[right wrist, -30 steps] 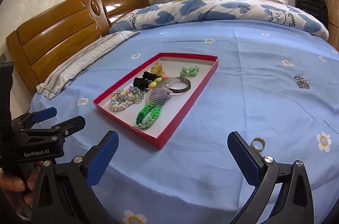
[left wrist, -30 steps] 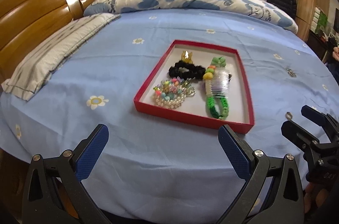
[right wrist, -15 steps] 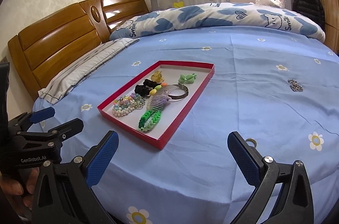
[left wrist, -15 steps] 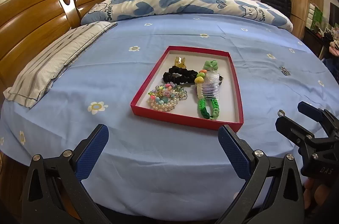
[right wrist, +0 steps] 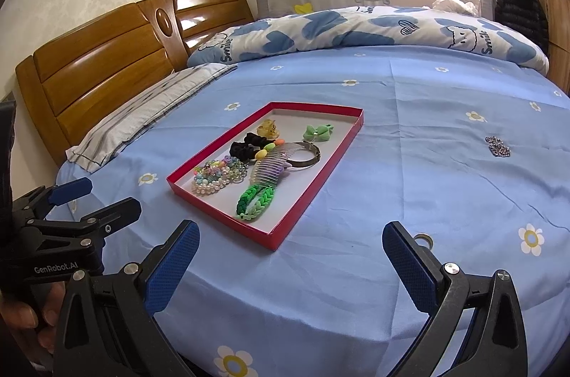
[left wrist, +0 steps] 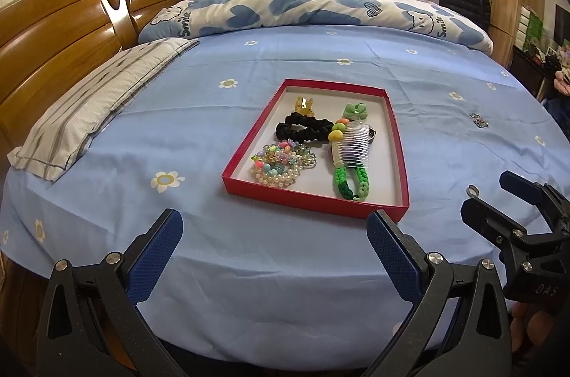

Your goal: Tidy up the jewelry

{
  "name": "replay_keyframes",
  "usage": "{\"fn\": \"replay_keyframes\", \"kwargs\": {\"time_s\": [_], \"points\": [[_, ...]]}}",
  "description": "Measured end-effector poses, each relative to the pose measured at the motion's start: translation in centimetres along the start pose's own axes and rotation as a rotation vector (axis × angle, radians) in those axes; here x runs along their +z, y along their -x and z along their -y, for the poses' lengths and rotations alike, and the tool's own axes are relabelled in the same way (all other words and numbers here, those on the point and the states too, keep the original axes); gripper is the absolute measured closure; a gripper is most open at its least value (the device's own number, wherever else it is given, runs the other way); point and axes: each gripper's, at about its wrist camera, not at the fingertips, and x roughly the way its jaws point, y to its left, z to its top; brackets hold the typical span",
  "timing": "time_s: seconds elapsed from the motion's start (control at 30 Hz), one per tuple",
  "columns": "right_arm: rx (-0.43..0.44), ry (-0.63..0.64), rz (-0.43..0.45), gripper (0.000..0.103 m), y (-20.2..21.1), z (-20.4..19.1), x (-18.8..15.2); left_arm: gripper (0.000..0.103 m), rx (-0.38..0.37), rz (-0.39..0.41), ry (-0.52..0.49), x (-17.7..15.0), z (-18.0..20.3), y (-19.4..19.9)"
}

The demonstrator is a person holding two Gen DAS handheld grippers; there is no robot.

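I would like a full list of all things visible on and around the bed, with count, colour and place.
tray: 1, red rim, middle of bed
scrunchie: 1, black, in tray
bow clip: 1, green, tray far end
amber clip: 1, yellow, tray far end
bead bracelets: a pile, pearl and pastel, tray near left
comb: 1, clear, in tray
braided band: 1, green, tray near end
ring: 1, silver, sheet by right claw
sparkly clip: 1, silver, sheet right of tray
pillow: 1, grey striped, left
duvet: 1, white and blue, far side
headboard: 1, wood, left
left claw: 1, open
right claw: 1, open

One tray point(left wrist: 399, 141), one ring point(right wrist: 424, 238), one brooch point(right wrist: 497, 146), two bracelets point(left wrist: 281, 168).
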Motion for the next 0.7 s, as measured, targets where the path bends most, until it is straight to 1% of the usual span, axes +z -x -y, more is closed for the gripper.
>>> {"fn": "replay_keyframes", "kwargs": {"time_s": [0.7], "points": [[0.001, 0.000, -0.014, 0.000, -0.23, -0.27, -0.27, 0.000, -0.011, -0.015, 0.000, -0.25, 0.00, -0.11]]}}
